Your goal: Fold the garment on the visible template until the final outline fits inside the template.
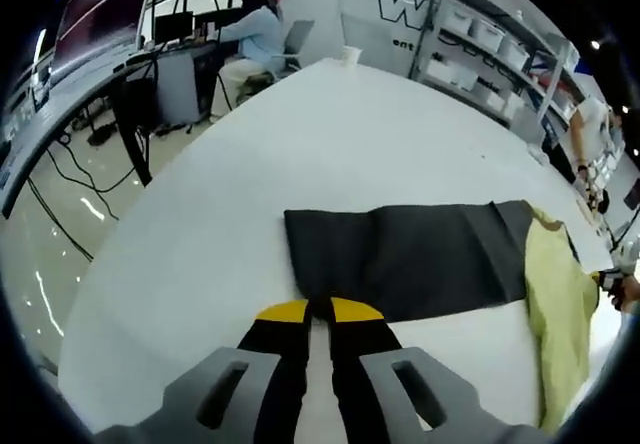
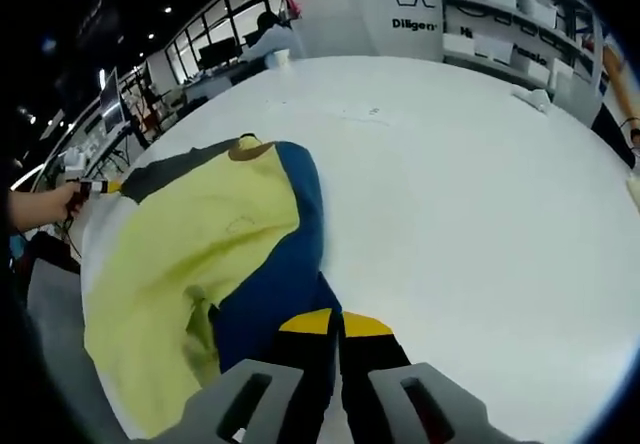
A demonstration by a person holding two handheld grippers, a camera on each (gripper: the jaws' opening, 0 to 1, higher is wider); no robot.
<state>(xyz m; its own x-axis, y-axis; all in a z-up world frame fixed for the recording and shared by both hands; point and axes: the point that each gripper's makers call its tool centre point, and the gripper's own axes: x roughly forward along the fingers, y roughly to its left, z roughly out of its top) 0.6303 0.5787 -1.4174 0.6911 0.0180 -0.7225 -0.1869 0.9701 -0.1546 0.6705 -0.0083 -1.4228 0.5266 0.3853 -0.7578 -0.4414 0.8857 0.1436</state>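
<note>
A dark grey rectangular template (image 1: 420, 259) lies flat on the white table (image 1: 330, 134). A yellow garment (image 1: 555, 314) covers its right end. My left gripper (image 1: 320, 310) is shut, with its yellow tips at the template's near edge. In the right gripper view the garment (image 2: 200, 254) is yellow with a blue part (image 2: 290, 264) and a brown collar (image 2: 248, 147). The grey template (image 2: 160, 172) peeks out beyond it. The blue cloth narrows into my right gripper (image 2: 335, 321), which is shut on its edge. The left gripper (image 2: 98, 186), in a hand, is at the far left.
A paper cup (image 1: 350, 55) stands at the table's far end. A person sits at a desk (image 1: 255, 34) beyond it. Shelves with boxes (image 1: 490, 54) line the back wall. The table's curved left edge (image 1: 130, 234) drops to the floor.
</note>
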